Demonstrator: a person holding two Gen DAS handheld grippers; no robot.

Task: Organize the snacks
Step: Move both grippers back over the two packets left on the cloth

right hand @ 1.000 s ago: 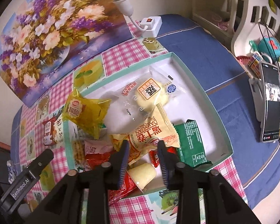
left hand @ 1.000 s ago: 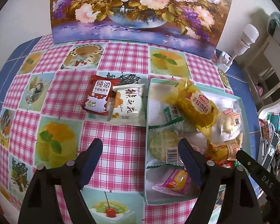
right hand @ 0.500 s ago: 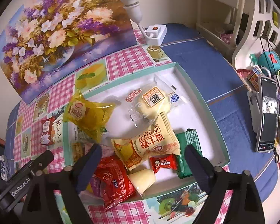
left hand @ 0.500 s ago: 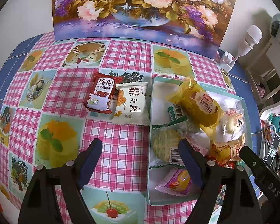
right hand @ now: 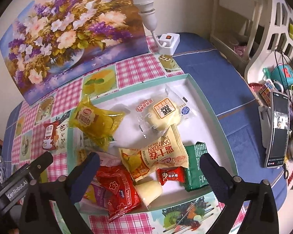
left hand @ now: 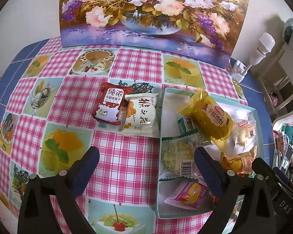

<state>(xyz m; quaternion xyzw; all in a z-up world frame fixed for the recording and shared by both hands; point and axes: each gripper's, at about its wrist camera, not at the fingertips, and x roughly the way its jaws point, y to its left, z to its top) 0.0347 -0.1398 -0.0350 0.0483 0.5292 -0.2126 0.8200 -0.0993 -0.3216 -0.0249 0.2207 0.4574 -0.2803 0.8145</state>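
We see the right gripper with jaws just spread wide, nothing clamped, hovering over the tray; below it lie a red "nice Red Kiss" pack and a cream "DANYUAN" bag. At nine o'clock the other tool reads "GenRobot.AI". The left gripper, also just widened and empty, straddles the tablecloth and tray edge; at twelve o'clock a red biscuit pack touches a white pack.
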